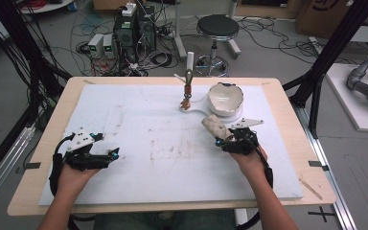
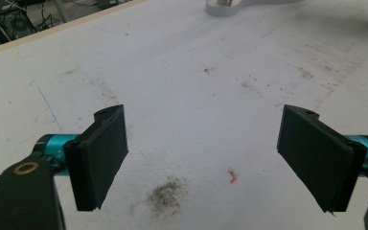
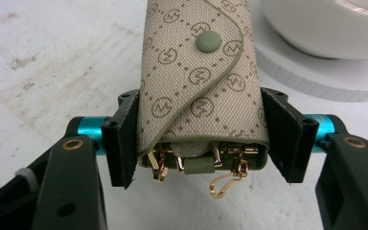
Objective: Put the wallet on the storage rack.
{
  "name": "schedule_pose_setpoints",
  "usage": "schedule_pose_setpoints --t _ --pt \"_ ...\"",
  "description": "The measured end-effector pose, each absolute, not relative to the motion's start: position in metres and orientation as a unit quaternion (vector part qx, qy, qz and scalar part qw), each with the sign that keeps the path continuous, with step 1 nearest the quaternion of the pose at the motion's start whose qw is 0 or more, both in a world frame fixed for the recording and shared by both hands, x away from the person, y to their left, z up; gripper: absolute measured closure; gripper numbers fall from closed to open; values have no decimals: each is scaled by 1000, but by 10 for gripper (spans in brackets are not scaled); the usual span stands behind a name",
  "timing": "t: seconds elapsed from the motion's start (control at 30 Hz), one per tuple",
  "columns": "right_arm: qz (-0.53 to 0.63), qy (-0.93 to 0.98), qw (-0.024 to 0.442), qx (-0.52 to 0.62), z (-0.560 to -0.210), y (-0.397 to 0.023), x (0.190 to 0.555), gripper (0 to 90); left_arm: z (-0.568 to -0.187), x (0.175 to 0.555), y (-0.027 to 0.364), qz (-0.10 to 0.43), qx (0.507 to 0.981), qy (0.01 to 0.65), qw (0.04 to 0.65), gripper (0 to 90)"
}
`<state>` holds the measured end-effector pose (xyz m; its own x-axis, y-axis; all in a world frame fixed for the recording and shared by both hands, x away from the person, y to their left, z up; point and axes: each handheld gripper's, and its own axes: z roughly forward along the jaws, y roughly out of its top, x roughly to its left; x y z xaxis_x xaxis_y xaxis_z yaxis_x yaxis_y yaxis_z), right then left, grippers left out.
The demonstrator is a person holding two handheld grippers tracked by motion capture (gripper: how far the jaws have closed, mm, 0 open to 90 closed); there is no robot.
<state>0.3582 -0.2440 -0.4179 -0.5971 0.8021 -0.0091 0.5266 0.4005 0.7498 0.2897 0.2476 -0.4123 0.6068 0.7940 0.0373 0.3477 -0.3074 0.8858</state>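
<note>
A beige key pouch [image 3: 199, 81] with a monogram print, a green snap and gold hooks at its open end sits between the jaws of my right gripper [image 3: 201, 139], which is shut on it. In the high view the pouch [image 1: 214, 127] sticks up and left from my right gripper [image 1: 230, 142], just in front of a white bowl [image 1: 225, 98] on its white base. My left gripper [image 1: 110, 155] rests at the left of the white mat. Its jaws stand wide apart around nothing in the left gripper view, where the gripper [image 2: 203, 158] hovers over bare mat.
A small stand [image 1: 188, 88] with a green and red hanging piece rises left of the bowl. The white mat [image 1: 139, 143] is stained in the middle. An orange crumb [image 2: 232, 176] and a dirt smudge [image 2: 166, 195] lie under the left gripper. A stool [image 1: 217, 28] stands beyond the table.
</note>
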Motion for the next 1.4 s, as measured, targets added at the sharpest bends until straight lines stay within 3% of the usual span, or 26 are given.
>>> schedule_pose_setpoints --t 0.7,1.4 --pt "364 796 242 420 -370 -289 361 368 -411 303 235 238 767 364 472 177" --pt "271 828 252 421 -356 -252 438 368 -410 303 238 238 764 366 474 177"
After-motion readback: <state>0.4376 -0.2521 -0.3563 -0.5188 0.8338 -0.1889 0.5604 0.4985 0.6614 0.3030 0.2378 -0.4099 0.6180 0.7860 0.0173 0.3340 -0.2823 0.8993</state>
